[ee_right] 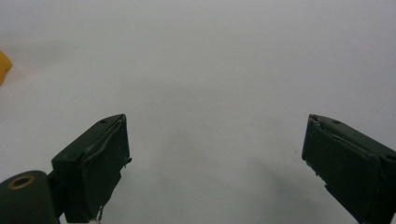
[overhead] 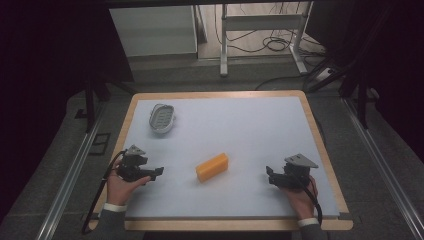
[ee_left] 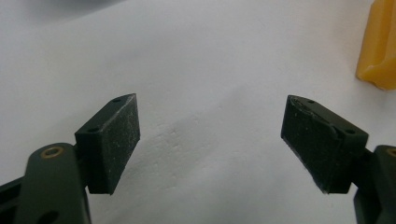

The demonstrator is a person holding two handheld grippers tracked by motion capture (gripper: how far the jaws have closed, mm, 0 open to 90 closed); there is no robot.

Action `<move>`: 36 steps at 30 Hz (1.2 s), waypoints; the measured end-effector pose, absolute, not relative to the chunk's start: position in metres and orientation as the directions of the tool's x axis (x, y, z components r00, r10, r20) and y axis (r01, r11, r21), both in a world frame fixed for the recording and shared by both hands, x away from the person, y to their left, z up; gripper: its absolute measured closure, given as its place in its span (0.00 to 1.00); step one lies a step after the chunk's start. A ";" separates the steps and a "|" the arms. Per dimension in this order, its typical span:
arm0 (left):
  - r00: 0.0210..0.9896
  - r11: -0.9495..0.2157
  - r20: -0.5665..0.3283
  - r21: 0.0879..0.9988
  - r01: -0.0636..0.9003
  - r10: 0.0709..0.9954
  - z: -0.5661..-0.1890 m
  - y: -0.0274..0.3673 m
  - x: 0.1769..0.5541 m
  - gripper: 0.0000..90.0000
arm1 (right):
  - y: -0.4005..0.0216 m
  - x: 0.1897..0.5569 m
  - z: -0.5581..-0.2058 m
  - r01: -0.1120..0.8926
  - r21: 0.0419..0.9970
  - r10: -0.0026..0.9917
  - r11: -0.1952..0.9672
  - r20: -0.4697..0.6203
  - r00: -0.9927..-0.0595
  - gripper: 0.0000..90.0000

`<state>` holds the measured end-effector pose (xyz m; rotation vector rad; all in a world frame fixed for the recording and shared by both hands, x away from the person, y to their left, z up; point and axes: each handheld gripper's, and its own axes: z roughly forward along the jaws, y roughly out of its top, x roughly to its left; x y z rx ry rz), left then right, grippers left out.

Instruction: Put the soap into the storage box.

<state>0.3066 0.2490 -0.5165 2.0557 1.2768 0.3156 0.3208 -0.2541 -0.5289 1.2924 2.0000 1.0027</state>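
Orange block [overhead: 212,167] is seen lying flat on the pale mat [overhead: 240,125], near-centre, between the two grippers and touched by neither. Its long axis is angled, right end farther away.

Left gripper [overhead: 159,172] is held low at the near-left, jaws spread wide with nothing between them; only bare mat is seen in the gap, and the block's edge [ee_left: 380,46] is caught far right in its own view. Right gripper [overhead: 269,176] is held at the near-right, jaws likewise wide apart and empty; a small orange corner [ee_right: 3,65], probably the block, is seen at the left edge of its view.

A grey ribbed dish [overhead: 162,118], possibly a soap holder, is placed far-left, well apart from the block. Nothing is seen between either gripper and the block. Open mat is left across the centre, right and far side; the wooden table edge [overhead: 320,145] borders the mat all round.
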 end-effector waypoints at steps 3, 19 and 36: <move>0.491 -0.291 -0.139 0.656 0.696 0.860 -0.517 0.248 0.307 0.23 | -0.254 0.321 -0.529 0.509 0.821 0.921 0.260 -0.053 -0.387 0.09; 0.536 -0.316 -0.132 0.681 0.660 0.834 -0.477 0.235 0.310 0.27 | -0.257 0.319 -0.528 0.501 0.835 0.929 0.227 -0.032 -0.368 0.09; 0.608 -0.397 -0.104 0.669 0.628 0.787 -0.453 0.214 0.321 0.27 | -0.258 0.319 -0.528 0.500 0.840 0.936 0.213 -0.028 -0.351 0.09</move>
